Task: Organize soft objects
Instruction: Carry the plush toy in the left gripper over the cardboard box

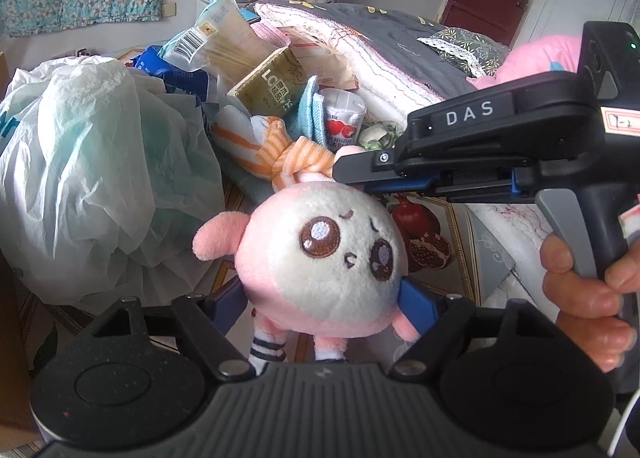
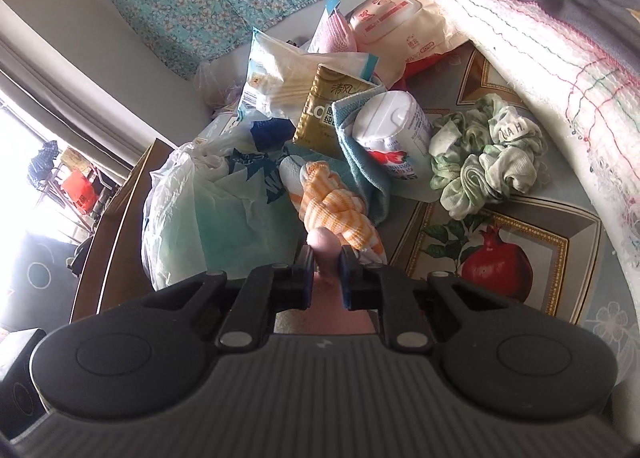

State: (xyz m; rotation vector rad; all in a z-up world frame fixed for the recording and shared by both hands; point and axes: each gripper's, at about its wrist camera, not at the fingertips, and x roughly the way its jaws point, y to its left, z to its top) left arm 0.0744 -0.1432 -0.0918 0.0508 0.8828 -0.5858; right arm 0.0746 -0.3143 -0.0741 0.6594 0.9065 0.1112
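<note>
Left wrist view: left gripper [image 1: 320, 298] spreads wide, blue pads pressing both sides of the pink plush doll [image 1: 324, 254], lifted clear of the clutter for sorting.
Right wrist view: right gripper [image 2: 327, 258] nearly closed, pinching the doll's pink ear [image 2: 325, 244] above the patterned tablecloth [image 2: 560, 225], steadying it.

Plush toy [image 1: 324, 258] before striped cloth [image 1: 256, 145], seemingly touching it.
</note>
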